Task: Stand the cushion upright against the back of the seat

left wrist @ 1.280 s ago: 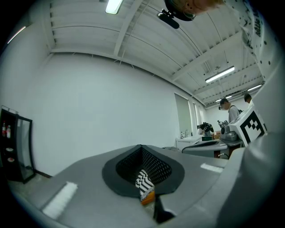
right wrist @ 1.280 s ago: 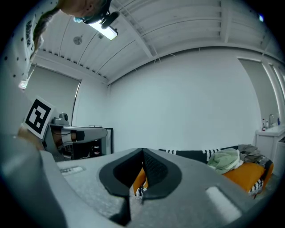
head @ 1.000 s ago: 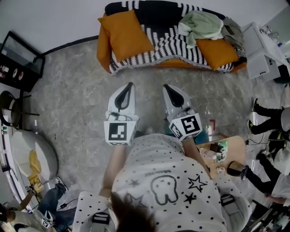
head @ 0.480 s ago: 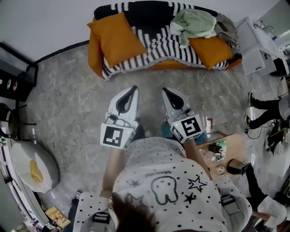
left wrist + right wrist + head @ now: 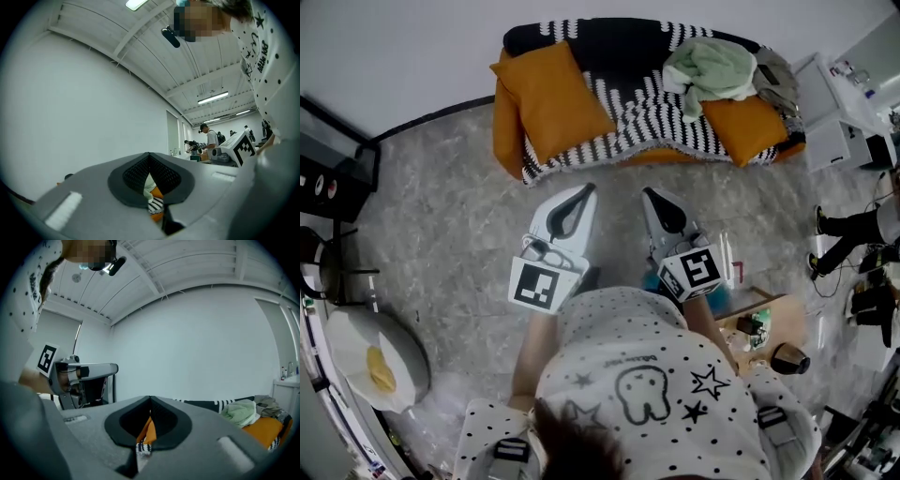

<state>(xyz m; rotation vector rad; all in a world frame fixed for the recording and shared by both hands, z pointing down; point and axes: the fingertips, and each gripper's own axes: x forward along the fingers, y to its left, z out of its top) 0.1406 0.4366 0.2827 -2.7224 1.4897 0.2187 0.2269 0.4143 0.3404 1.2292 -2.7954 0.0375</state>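
Jaws on our left gripper [image 5: 579, 195] and right gripper [image 5: 656, 199] sit closed, empty. The cushion [image 5: 553, 98] looks soft and light; we would pinch its 2 upper corners.

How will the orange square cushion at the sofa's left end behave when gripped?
The orange fabric cushion looks plump and soft, so probably sags from a pinched edge. Likely light for its bulk. May slump unless leaned on the striped sofa back.

Ahead of the matt plastic left gripper [image 5: 587, 189] are an orange cloth cushion [image 5: 551, 98], a woven striped throw [image 5: 630, 114] and smooth speckled stone-look floor [image 5: 441, 216].
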